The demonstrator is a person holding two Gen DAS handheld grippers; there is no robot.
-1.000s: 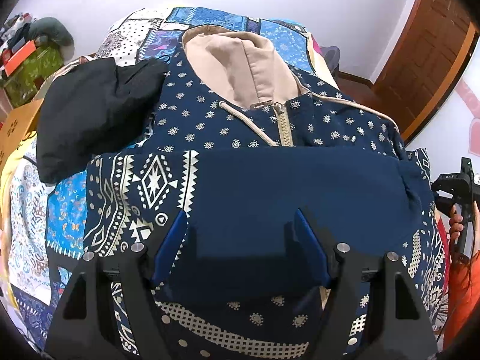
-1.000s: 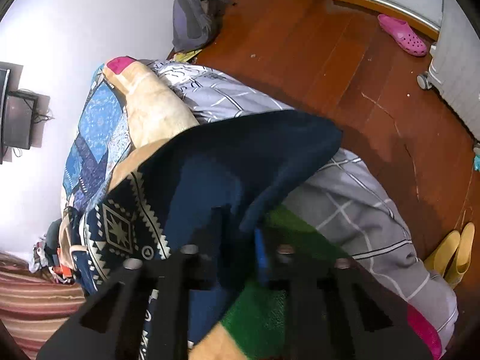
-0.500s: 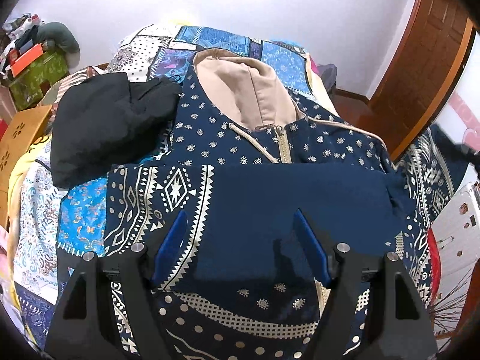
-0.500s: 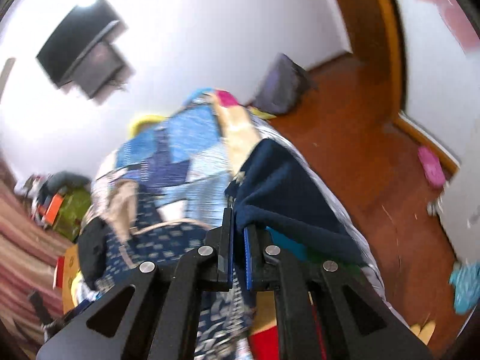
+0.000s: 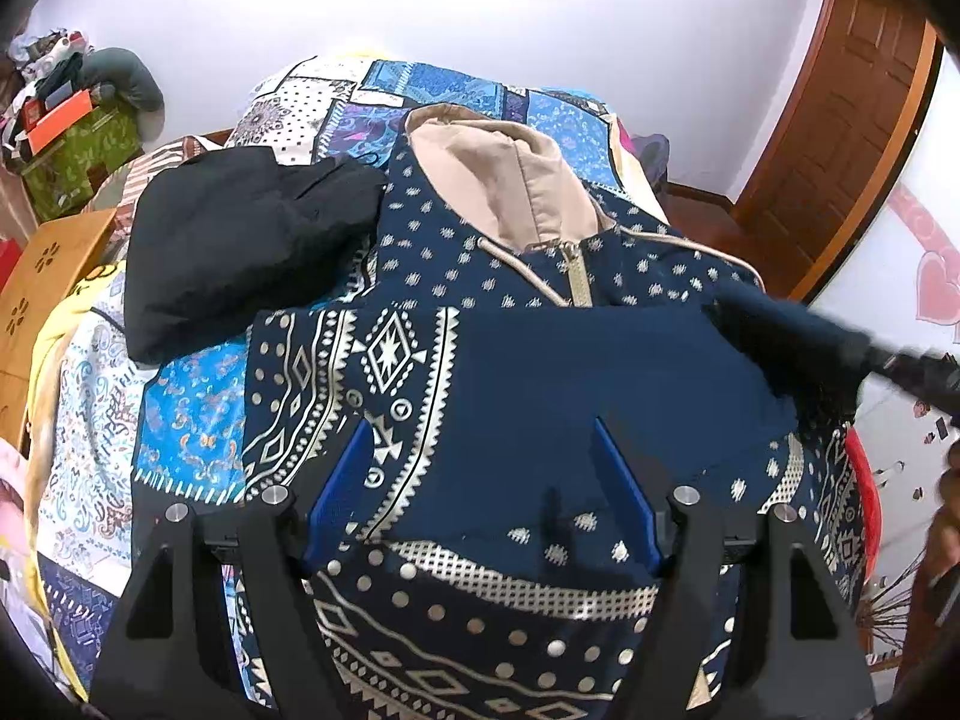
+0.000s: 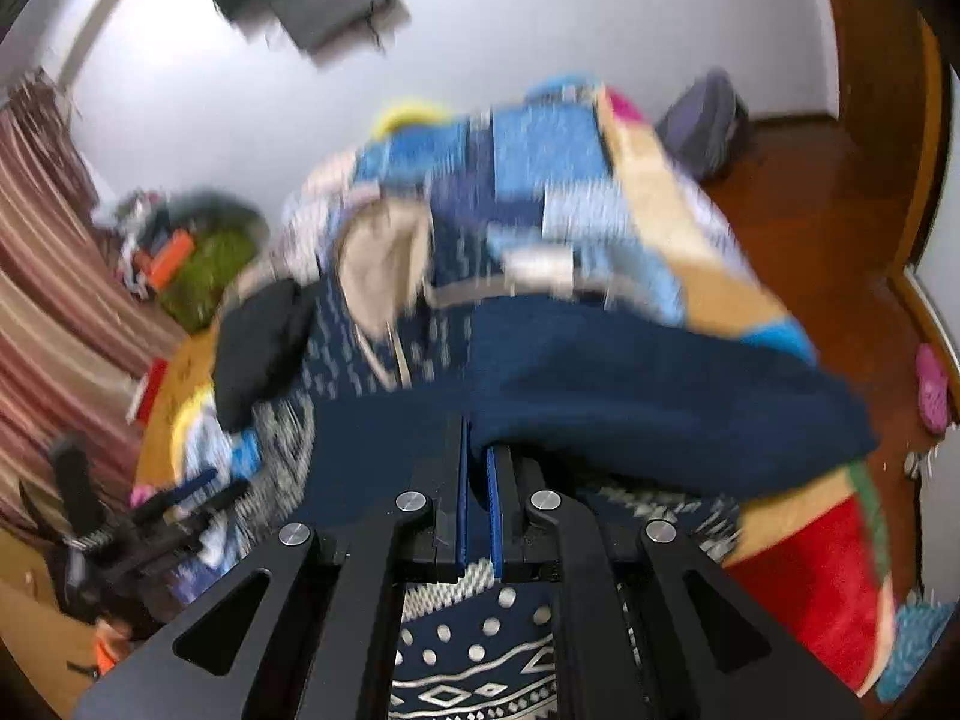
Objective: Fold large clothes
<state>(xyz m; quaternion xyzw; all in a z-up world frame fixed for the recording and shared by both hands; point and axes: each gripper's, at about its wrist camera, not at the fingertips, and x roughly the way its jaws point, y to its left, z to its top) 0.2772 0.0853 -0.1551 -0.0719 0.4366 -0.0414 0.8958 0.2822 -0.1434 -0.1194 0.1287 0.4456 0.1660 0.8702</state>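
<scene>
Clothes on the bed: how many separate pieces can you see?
2. A navy patterned hoodie lies spread across the bed's middle, one plain navy flap lifted at its right. A black garment lies bunched beside its hood. More may be hidden underneath.

Patchwork bedspread on the bed, green box of clutter far left, wooden door right, pink slipper on floor.

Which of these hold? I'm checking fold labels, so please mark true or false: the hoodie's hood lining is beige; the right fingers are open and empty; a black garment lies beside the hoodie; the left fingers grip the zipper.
1. Hood lining of the hoodie is beige: true.
2. Right gripper open and empty: false, shut on navy hoodie fabric.
3. Black garment beside the hoodie: true.
4. Left gripper grips the zipper: false, it is open, zipper well beyond it.
</scene>
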